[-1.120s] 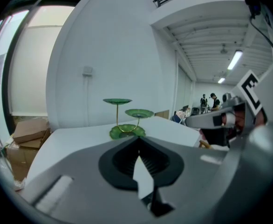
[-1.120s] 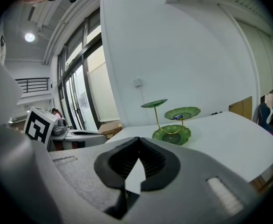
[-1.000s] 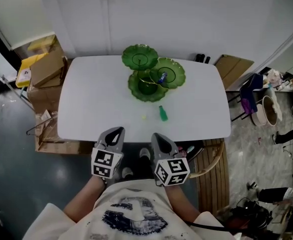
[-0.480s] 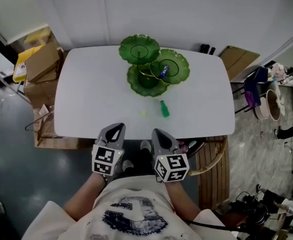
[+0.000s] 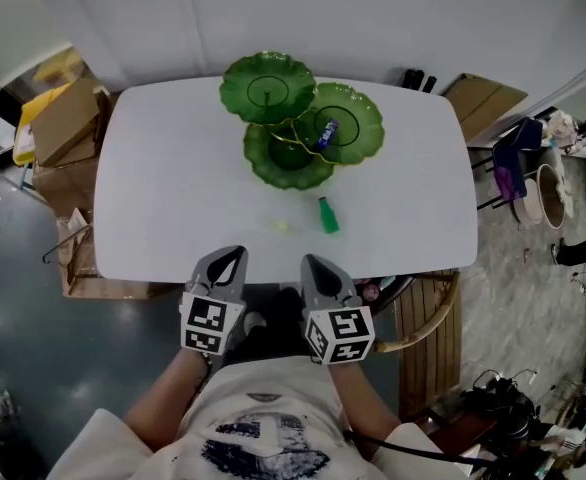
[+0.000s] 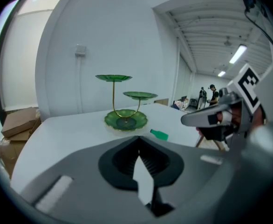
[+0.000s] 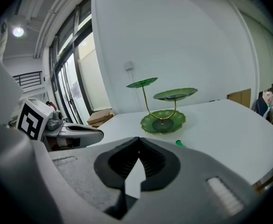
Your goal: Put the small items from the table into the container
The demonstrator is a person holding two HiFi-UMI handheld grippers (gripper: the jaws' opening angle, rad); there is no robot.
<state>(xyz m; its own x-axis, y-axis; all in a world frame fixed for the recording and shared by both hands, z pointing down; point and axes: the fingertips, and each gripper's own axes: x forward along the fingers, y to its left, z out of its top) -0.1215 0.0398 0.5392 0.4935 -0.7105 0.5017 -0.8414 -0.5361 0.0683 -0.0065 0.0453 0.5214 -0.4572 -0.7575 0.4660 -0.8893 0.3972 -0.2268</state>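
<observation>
- You are holding the left hand-held gripper (image 5: 235, 256) and the right hand-held gripper (image 5: 311, 262) side by side just off the near edge of the white desk (image 5: 173, 198), both pointing toward the green tiered stand (image 5: 273, 173).
- Both are sitting with their jaws pressed fully together, gripping nothing.
- A small green bottle-shaped item (image 5: 327, 216) is lying on the desk just in front of the stand, on your side.
- A tiny pale yellow item (image 5: 283, 227) is resting left of it, also in front of the stand.
- A blue item (image 5: 325, 133) is lying in the stand's right-hand dish.
- Cardboard boxes (image 5: 63, 118) are sitting on the floor well left of the stand.
</observation>
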